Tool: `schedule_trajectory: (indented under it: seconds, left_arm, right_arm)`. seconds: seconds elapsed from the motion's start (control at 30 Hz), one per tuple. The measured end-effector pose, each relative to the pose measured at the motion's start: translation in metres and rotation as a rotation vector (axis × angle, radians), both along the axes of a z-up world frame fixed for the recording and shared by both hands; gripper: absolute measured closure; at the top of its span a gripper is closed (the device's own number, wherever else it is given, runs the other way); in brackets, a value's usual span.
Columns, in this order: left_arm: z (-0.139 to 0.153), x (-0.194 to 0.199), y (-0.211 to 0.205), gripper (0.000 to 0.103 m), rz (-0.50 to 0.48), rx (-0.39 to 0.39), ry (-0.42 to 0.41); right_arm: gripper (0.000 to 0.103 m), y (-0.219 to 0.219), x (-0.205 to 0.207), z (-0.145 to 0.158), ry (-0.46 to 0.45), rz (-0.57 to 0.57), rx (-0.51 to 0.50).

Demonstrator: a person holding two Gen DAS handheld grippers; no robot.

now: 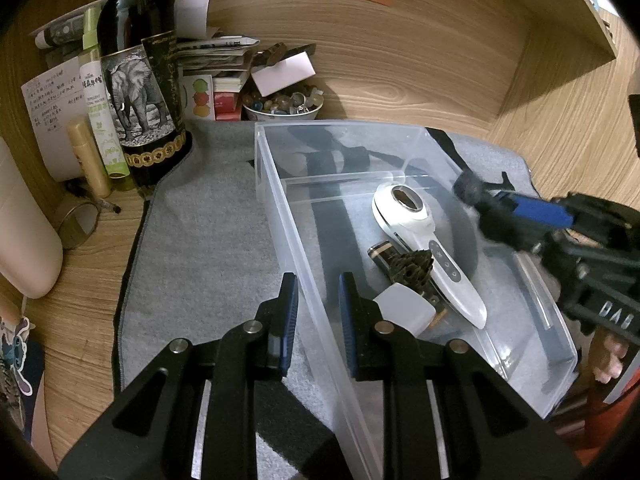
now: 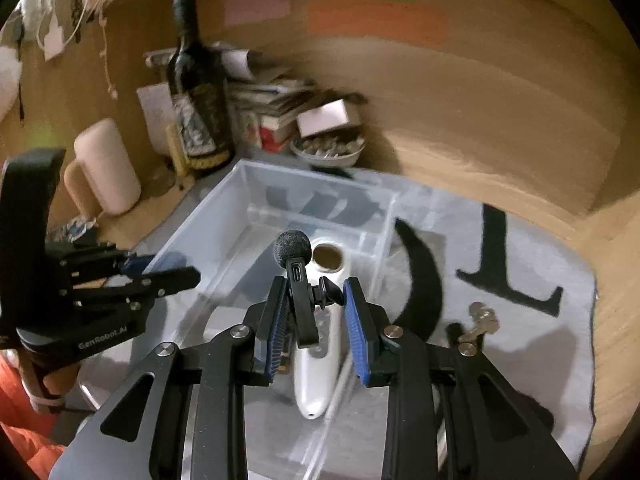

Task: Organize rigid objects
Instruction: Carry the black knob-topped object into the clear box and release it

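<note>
- Two grippers flank the clear plastic bin (image 1: 400, 132): the right gripper (image 2: 316, 312) hangs over it, clamped on a small clip-on microphone (image 2: 298, 280) whose long axis runs along the fingers, foam head forward.
- Straight below, inside the bin, lies a white handheld device (image 1: 424, 248); free floor lies beyond it.
- Left gripper (image 1: 318, 300), jaws together, pinches the bin's near wall.
- Legible: "GenRobot.AI" on the left gripper; the wine bottle (image 1: 138, 80) carries an elephant label.

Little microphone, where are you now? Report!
Right gripper shut on microphone, above clear bin. Left gripper clamps bin wall. White handheld device lies below.
</note>
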State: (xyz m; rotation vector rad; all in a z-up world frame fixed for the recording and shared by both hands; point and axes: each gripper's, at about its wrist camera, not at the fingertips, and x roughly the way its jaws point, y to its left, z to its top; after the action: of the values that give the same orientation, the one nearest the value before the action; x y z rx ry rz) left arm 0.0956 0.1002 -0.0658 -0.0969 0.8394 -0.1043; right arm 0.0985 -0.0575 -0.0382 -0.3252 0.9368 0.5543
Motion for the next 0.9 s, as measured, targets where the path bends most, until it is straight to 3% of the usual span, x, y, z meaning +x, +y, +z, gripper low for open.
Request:
schedule_trajectory:
  seconds: [0.37,0.67,0.9]
  left_arm:
    - [0.0,0.0,0.0,0.083,0.0,-0.002,-0.001]
    - [0.0,0.0,0.0,0.083,0.001,-0.001,-0.003]
    - [0.0,0.0,0.0,0.083,0.001,0.0,-0.003]
  right_arm:
    - [0.077,0.014,-0.003,-0.022,0.067,0.043,-0.052]
    - [0.077,0.012,-0.004,-0.021,0.07,0.045,-0.054]
    - [0.069,0.006,-0.007,-0.008,0.035,0.026,-0.032]
